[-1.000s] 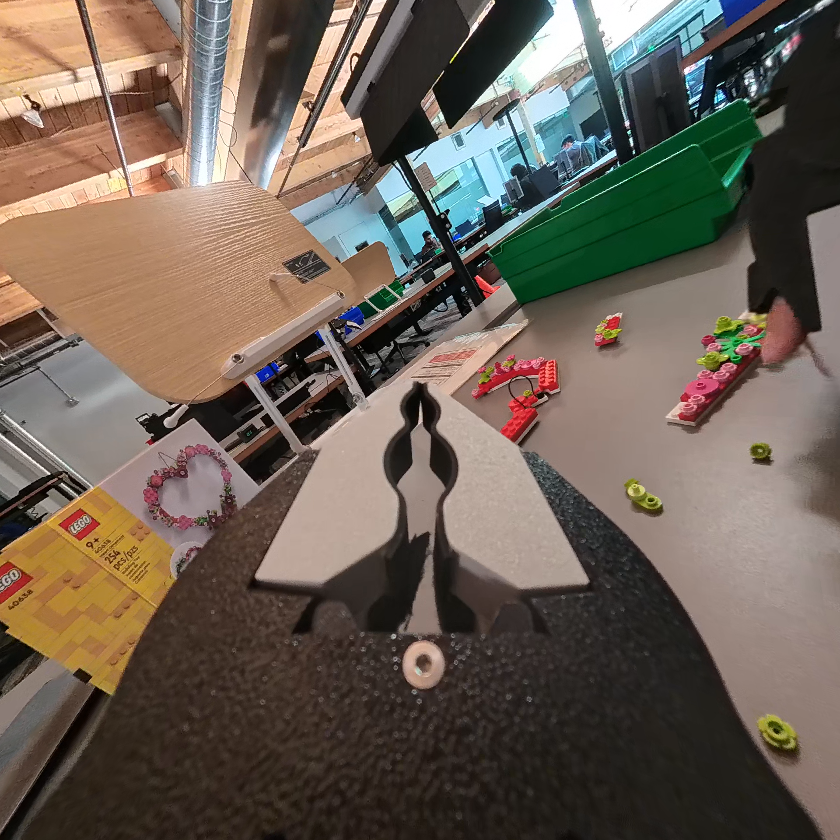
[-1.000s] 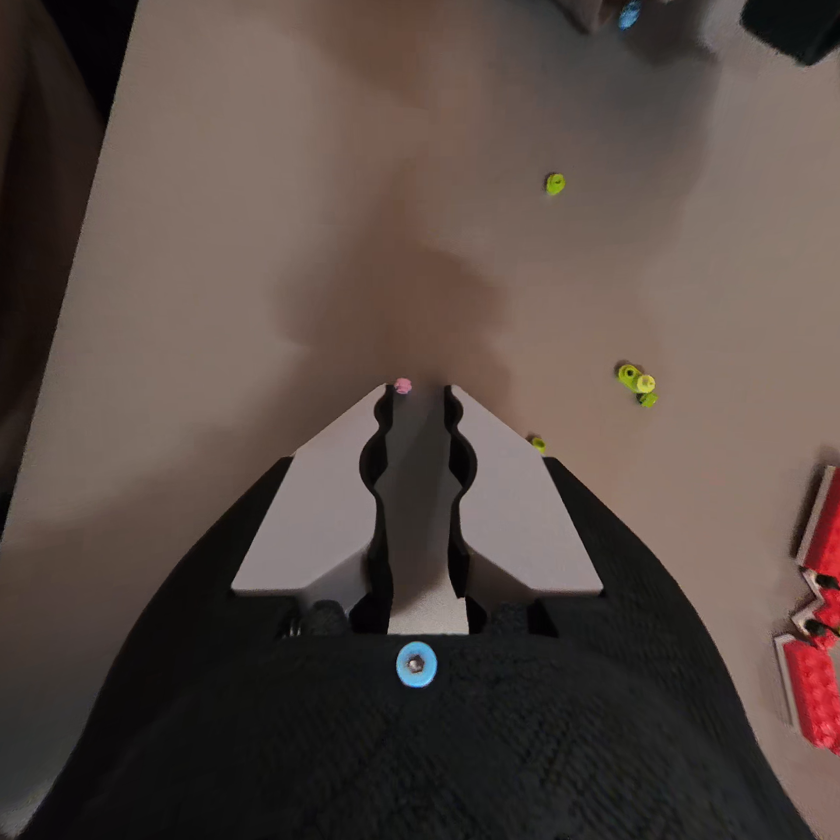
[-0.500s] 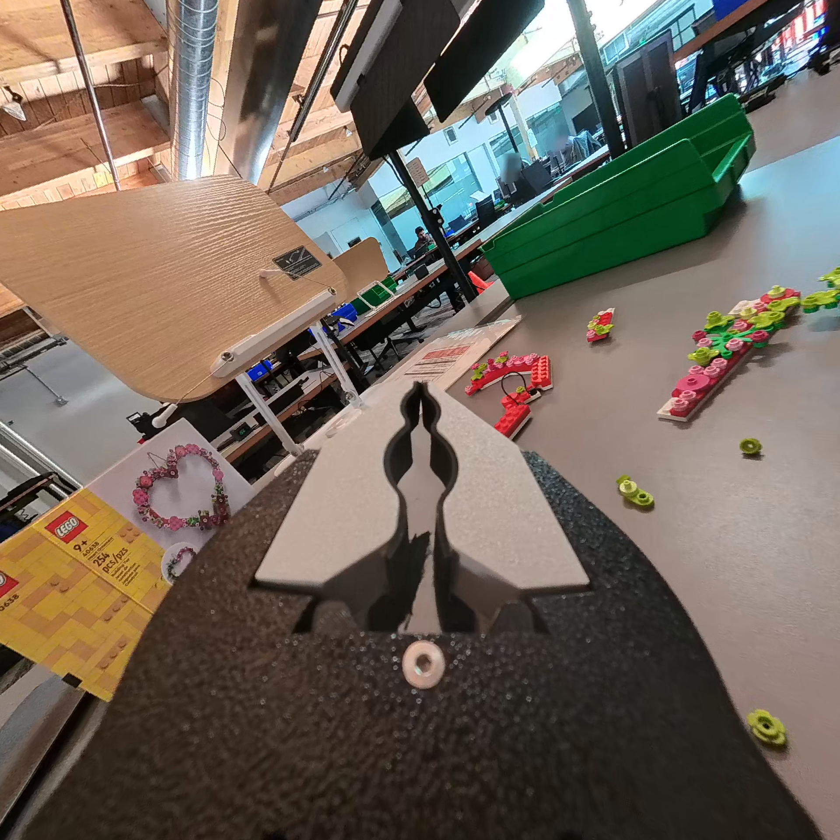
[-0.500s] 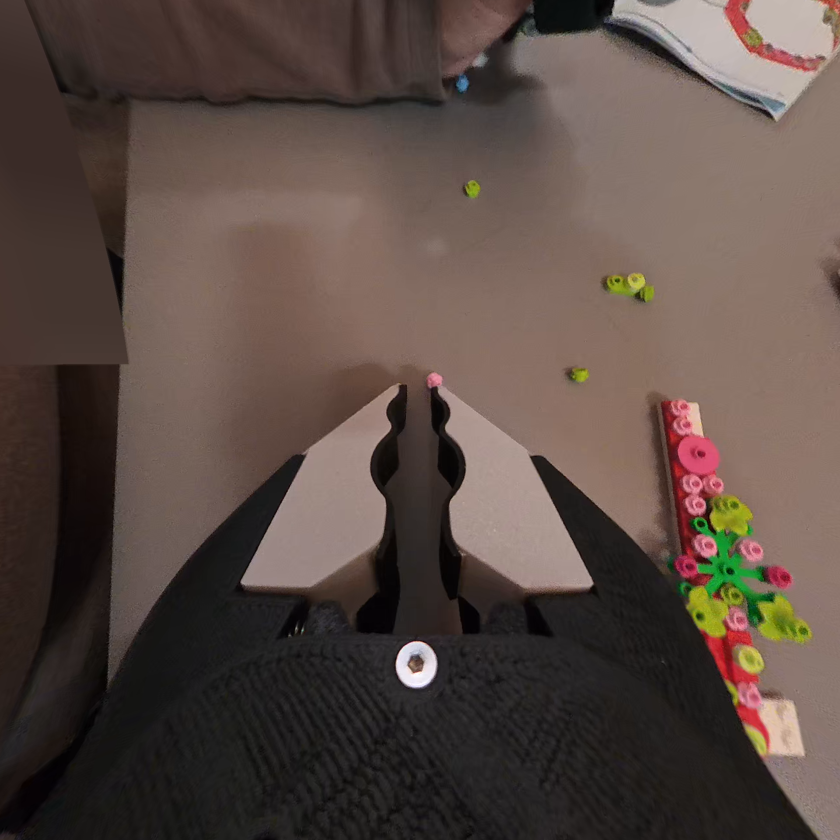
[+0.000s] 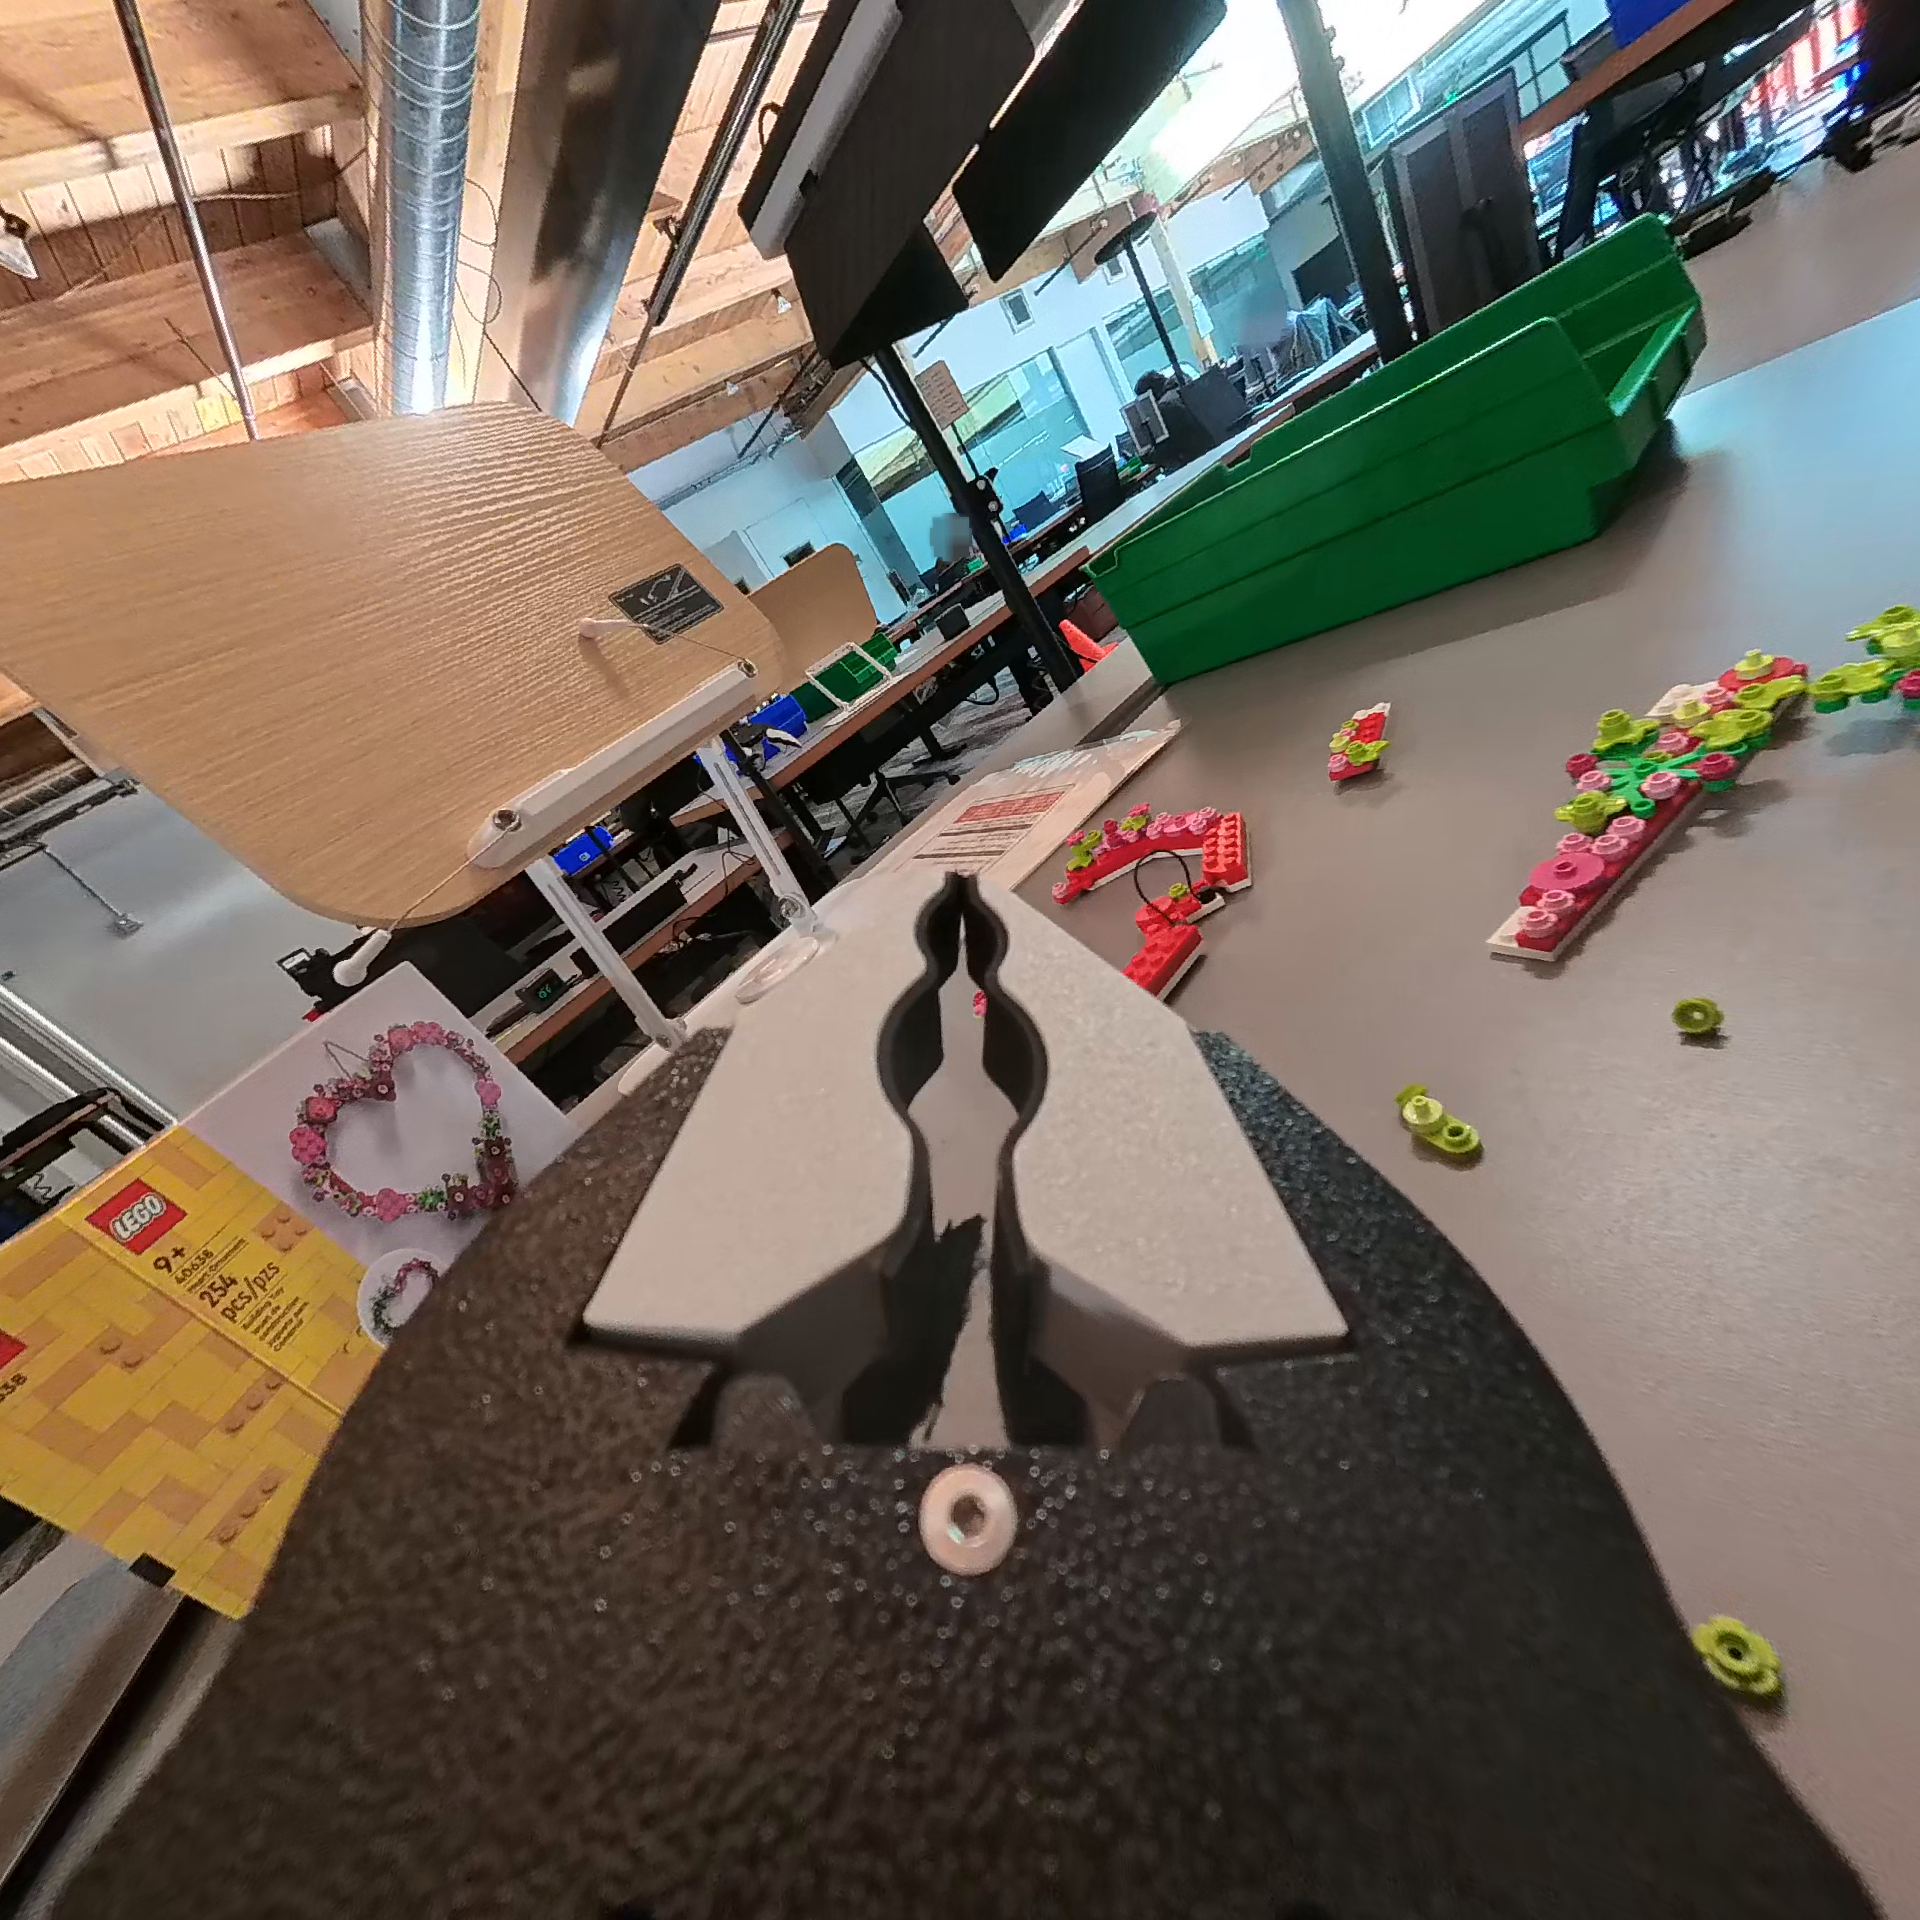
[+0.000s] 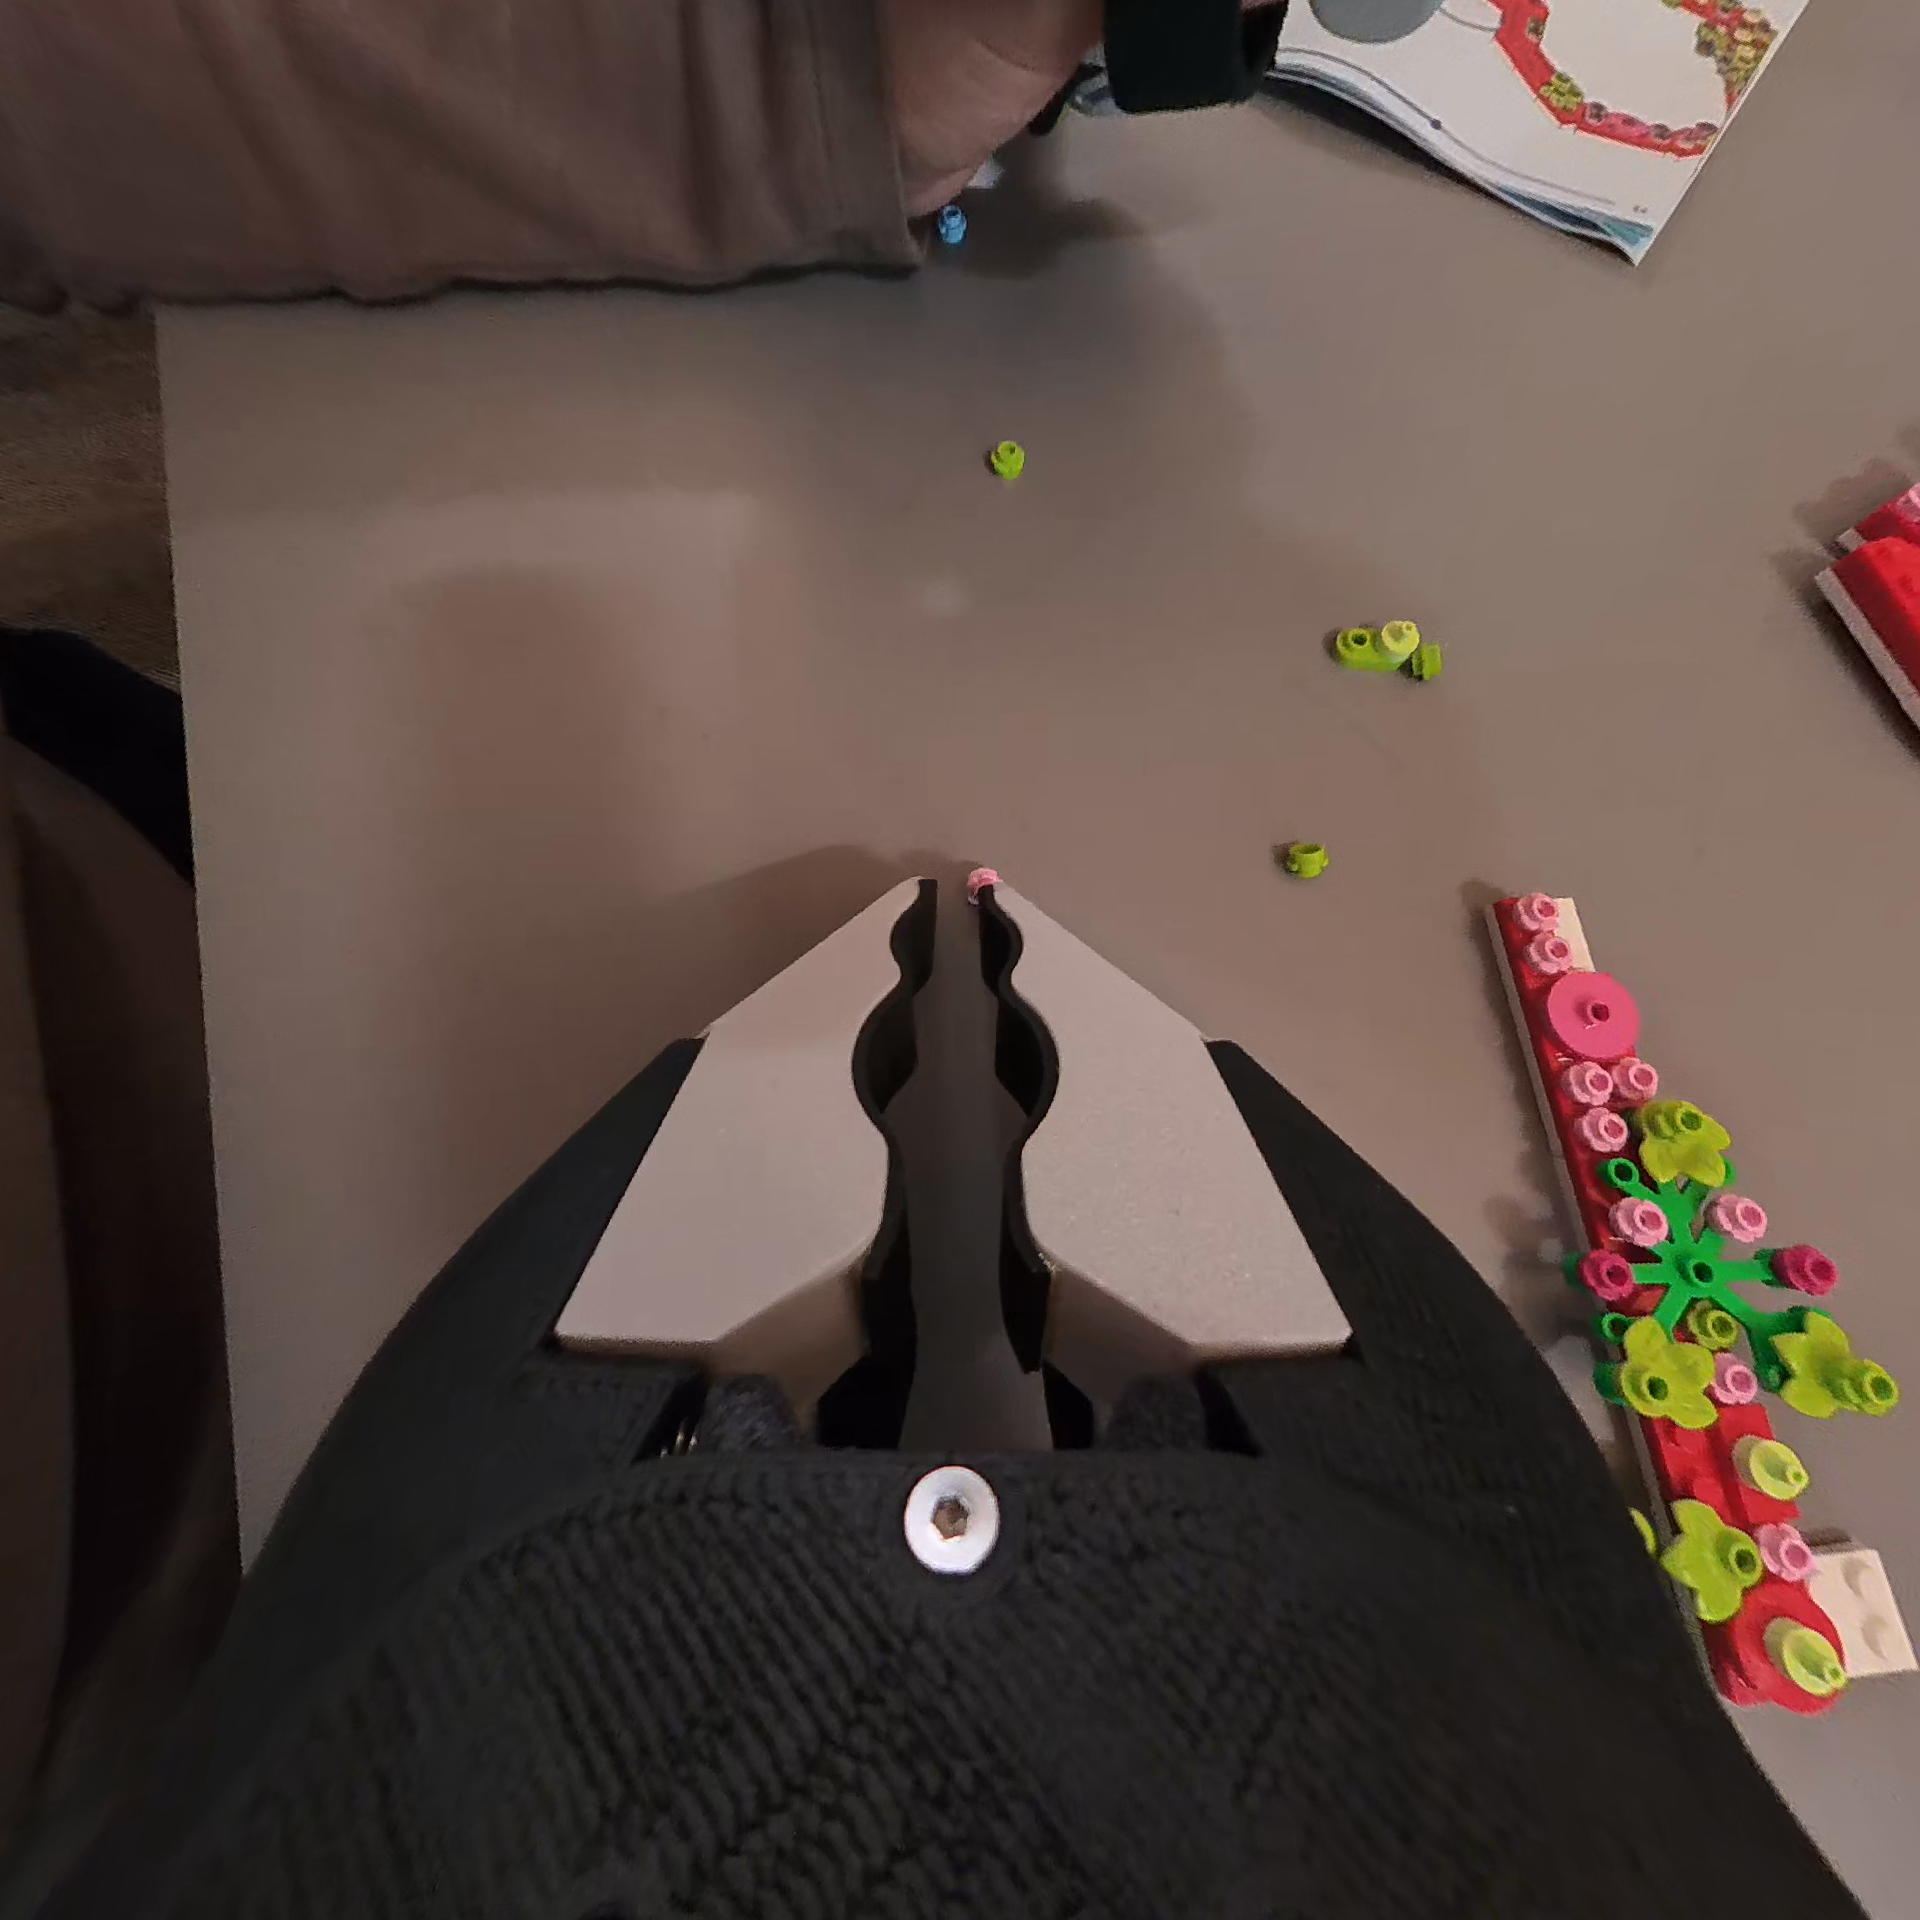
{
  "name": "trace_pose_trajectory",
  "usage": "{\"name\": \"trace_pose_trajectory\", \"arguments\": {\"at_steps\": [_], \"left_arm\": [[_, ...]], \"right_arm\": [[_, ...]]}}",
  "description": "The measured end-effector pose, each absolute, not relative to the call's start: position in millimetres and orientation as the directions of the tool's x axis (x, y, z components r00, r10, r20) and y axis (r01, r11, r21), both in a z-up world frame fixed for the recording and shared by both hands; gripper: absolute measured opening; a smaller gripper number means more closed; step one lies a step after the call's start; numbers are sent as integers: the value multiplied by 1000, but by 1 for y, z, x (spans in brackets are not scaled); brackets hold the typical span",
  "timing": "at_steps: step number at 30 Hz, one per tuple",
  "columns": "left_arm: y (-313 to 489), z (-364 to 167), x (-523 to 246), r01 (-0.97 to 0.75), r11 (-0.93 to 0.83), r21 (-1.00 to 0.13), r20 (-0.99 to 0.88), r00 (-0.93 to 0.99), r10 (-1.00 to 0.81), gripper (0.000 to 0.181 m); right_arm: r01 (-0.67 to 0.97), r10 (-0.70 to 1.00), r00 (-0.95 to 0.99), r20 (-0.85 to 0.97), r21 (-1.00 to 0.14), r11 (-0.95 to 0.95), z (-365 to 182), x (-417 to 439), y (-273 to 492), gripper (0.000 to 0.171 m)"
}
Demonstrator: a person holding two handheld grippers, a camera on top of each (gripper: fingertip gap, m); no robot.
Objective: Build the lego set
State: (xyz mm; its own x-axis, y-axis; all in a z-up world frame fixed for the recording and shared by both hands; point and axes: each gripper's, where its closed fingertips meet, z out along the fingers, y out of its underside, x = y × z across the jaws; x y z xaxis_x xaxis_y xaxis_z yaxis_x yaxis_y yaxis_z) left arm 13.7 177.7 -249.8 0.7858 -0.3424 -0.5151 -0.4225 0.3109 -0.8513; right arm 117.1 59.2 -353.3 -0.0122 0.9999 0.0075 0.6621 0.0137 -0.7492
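On the grey surface [image 6: 644,644], the right gripper [image 6: 956,883] pinches a tiny pink stud [image 6: 982,880] at the very tips of its fingers, which are drawn nearly together around it. Just to its right lies the long red strip [image 6: 1683,1309], studded with pink flowers and lime leaves around a green stem piece. Loose lime pieces [image 6: 1382,646] lie farther out, well apart from one another. An open instruction booklet [image 6: 1538,114] sits at the far right corner. The left gripper [image 5: 961,896] has its fingers closed on nothing, raised off the surface. Beyond it lie a curved red section [image 5: 1164,847], green bins [image 5: 1403,499] and the yellow set box [image 5: 177,1351].
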Motion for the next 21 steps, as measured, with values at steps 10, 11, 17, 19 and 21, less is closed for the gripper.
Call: {"name": "trace_pose_trajectory", "arguments": {"at_steps": [10,11,17,19,21], "left_arm": [[177,-251,16,-425,311,-850,-519,778,-354,0],[177,-251,16,-426,311,-850,-519,777,-357,0],[176,-253,18,-430,310,-848,-524,770,-365,0],[176,-252,18,-430,311,-847,-525,770,-364,0],[176,-252,18,-430,312,-847,-525,770,-363,0]], "right_arm": [[677,995,-37,97,-729,96,-354,109,60,5],[680,994,-41,104,-726,105,-354,108,60,5],[658,994,-30,110,-746,102,-351,106,63,5],[662,994,-30,106,-743,99,-353,106,63,6],[661,993,-33,112,-743,106,-354,106,63,6]]}}
